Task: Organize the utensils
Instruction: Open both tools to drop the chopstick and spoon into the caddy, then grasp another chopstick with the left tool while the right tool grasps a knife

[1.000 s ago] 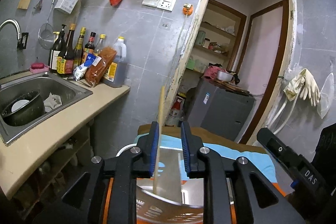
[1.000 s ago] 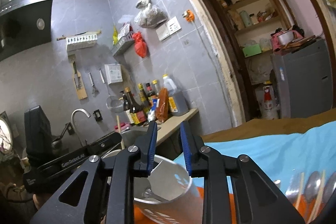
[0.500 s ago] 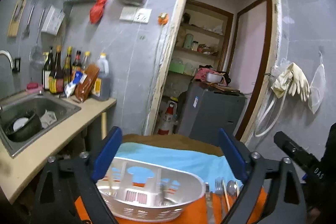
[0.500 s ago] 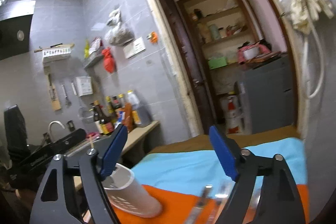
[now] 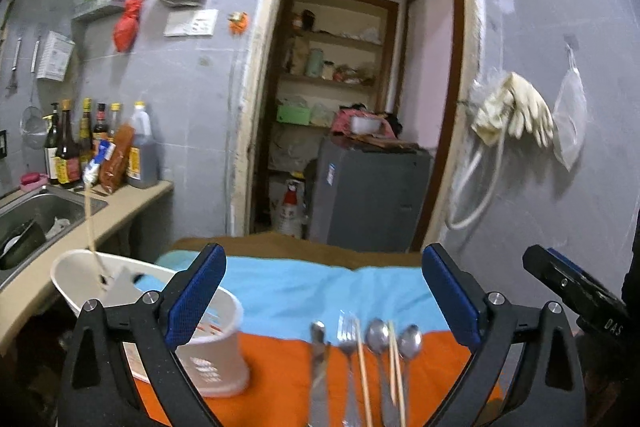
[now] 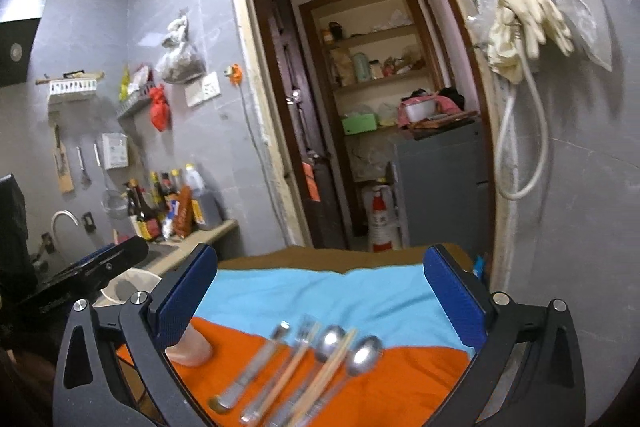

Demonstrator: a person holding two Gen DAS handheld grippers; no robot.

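A white slotted utensil holder (image 5: 208, 351) stands on the orange cloth (image 5: 280, 367) at the left, with one wooden chopstick (image 5: 90, 227) leaning up out of it. To its right lie a knife (image 5: 319, 359), a fork (image 5: 347, 335), two spoons (image 5: 378, 333) and loose chopsticks (image 5: 362, 367) in a row. My left gripper (image 5: 322, 261) hovers above and before this row, its jaws opening wide with nothing between them. My right gripper (image 6: 320, 261) is also opening and empty over the same knife (image 6: 256, 367), fork (image 6: 306, 327) and spoons (image 6: 364, 349). One finger hides most of the holder (image 6: 192, 347).
A blue cloth (image 5: 320, 291) covers the far half of the table. At left, a counter (image 5: 132, 199) holds a sink (image 5: 36, 215) and sauce bottles (image 5: 68, 151). A doorway with a grey cabinet (image 5: 368, 195) lies straight ahead. Gloves (image 5: 516, 111) hang on the right wall.
Both grippers opened from nearly shut. The left one let go of the chopstick, which now stands in the holder. Both views swung right, from the holder to the row of utensils.
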